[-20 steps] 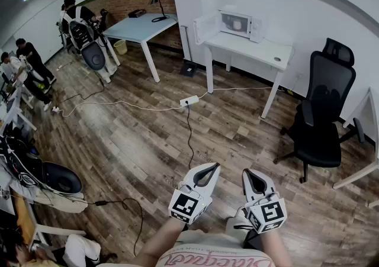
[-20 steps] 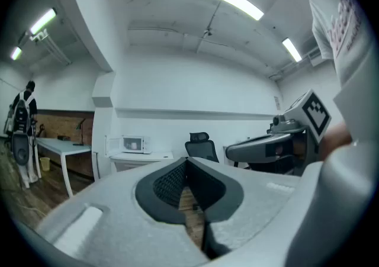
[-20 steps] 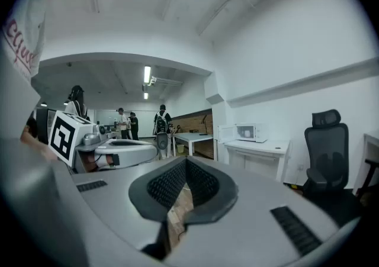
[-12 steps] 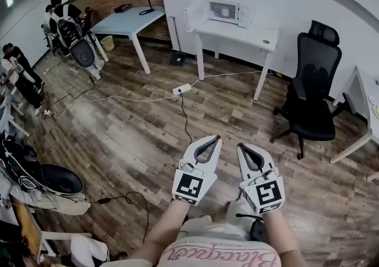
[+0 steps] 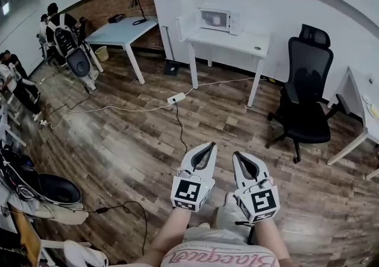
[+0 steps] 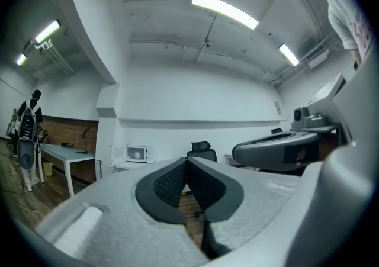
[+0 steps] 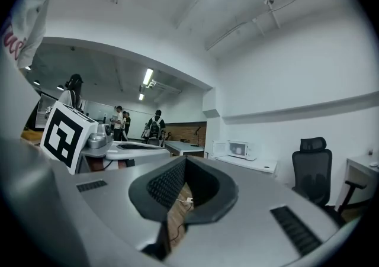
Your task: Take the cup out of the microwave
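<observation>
Wood-plank floor point(image 5: 130, 135) spans the room; people point(image 5: 56, 32) at far left are partly cut off. Left hand-held gripper point(image 5: 209, 146) and right hand-held gripper point(image 5: 237, 155) are both closed, empty. On the white counter point(image 5: 243, 42), the open microwave point(image 5: 208, 17) holds the cup point(image 5: 217, 20), a barely legible pale blob; black chair point(image 5: 305, 100) at right

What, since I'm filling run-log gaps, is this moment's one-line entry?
left gripper: jaws shut, empty | right gripper: jaws shut, empty | microwave: door open, on far white desk | cup: inside microwave, not yet reached
</observation>
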{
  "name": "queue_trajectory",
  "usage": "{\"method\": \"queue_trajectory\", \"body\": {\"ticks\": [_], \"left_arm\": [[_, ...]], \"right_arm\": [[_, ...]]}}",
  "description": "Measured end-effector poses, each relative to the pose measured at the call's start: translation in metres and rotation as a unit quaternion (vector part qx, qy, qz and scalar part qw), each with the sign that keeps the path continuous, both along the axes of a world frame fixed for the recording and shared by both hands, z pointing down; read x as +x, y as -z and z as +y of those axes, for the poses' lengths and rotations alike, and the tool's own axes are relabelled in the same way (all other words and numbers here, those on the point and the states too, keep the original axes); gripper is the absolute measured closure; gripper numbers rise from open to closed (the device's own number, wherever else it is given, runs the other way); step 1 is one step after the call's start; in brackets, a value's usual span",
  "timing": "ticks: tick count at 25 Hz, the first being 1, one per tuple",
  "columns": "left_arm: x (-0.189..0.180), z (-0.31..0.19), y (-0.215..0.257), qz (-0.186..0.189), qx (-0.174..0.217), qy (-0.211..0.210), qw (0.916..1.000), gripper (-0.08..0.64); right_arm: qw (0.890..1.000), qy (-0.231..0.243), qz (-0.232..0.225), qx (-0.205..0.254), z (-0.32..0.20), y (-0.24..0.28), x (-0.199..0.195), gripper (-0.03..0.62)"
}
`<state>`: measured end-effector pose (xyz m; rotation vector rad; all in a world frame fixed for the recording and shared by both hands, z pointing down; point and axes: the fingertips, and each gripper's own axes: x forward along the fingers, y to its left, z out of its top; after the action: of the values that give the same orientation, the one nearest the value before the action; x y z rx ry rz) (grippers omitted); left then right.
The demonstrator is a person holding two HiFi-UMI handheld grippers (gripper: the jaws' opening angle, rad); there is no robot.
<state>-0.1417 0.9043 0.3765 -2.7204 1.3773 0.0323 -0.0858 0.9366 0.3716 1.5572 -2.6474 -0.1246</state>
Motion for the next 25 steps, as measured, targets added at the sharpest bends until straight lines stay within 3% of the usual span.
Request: {"method": "queue_trajectory", "body": {"ticks": [8,25], "left_arm": [[0.03,-0.061,-0.006,0.015,-0.039,0.001,0.9991,0.557],[0.122,-0.183,0.014,0.02,-0.022,0.016,0.9994,0.557]], "right_arm": [[1.0,0.016,-0.006,-0.004,-0.062,-0.007,0.033,0.581],[0.998,0.055,-0.016,-0.003,-0.192,0.012,0.119,0.581]]}}
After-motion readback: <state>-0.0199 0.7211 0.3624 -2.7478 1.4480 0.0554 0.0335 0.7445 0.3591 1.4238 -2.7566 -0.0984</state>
